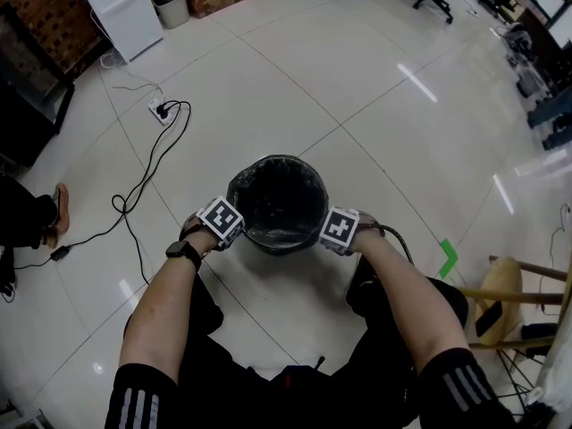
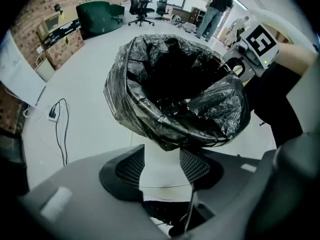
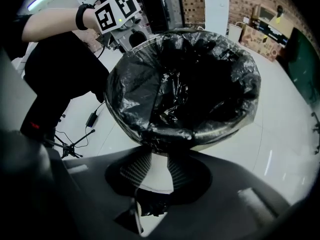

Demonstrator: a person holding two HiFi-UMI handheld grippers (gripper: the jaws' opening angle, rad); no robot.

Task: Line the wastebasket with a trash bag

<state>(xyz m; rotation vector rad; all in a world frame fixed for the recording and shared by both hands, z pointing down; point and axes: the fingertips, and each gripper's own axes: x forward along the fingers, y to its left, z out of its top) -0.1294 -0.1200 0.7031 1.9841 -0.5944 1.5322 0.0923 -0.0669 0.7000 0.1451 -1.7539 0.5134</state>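
The trash bag sits inside the wastebasket, and its black film is turned down over the rim all the way round, as far as both tool views show. The wastebasket stands on the tiled floor, right in front of my knees.

My left tool is released: its jaws stand wide, with only bare floor between them, and the folded edge of the bag hangs just beyond the tips. My right tool is also released, with a narrower gap. Something pale shows between its pads, and the bag's hem hangs just past them, not pinched.

I judge the lining to be nearly done, at the point of letting go of the cuff. The next move calls for drawing both tools straight back from the rim without snagging the thin film, then checking that the fold holds.

A cable runs from a power strip at the left, well apart. A wooden chair stands at the right. Nothing blocks the withdrawal.
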